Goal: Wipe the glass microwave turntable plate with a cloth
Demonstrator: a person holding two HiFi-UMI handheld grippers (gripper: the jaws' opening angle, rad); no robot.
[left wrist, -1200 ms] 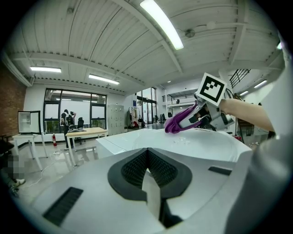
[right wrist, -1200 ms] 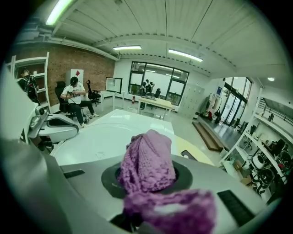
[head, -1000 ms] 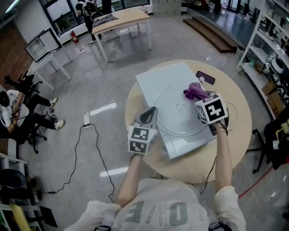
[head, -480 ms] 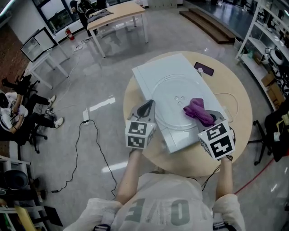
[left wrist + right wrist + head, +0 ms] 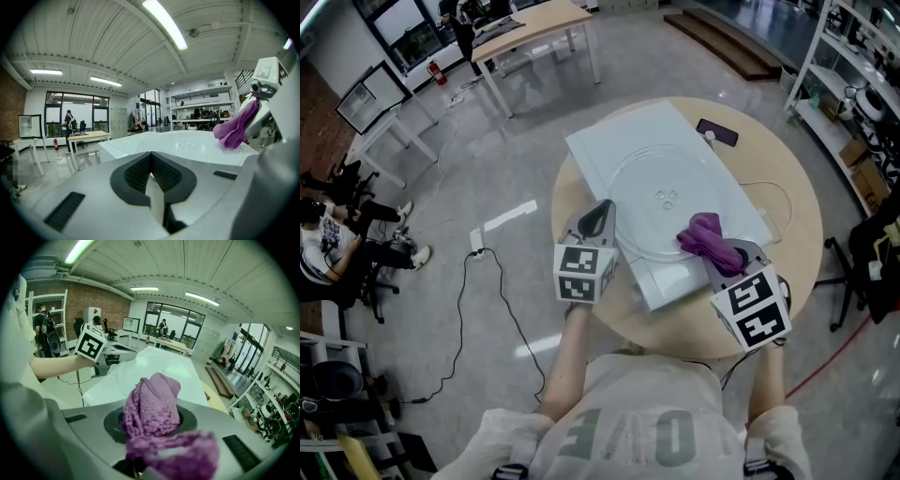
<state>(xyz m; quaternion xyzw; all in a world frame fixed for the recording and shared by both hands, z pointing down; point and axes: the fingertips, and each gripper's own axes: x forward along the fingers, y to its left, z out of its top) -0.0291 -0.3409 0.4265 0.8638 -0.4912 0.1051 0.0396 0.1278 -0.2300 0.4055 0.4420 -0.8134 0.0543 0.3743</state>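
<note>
The round wooden table carries a white slab, a dark phone and a white cable.

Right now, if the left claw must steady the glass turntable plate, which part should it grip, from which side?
Probably the thin near-left rim of the glass turntable plate, approached low from the side of the left claw. The plate lies flat on the white box, so only its edge can be pinched, and the purple cloth in the right claw occupies the near-right.
</note>
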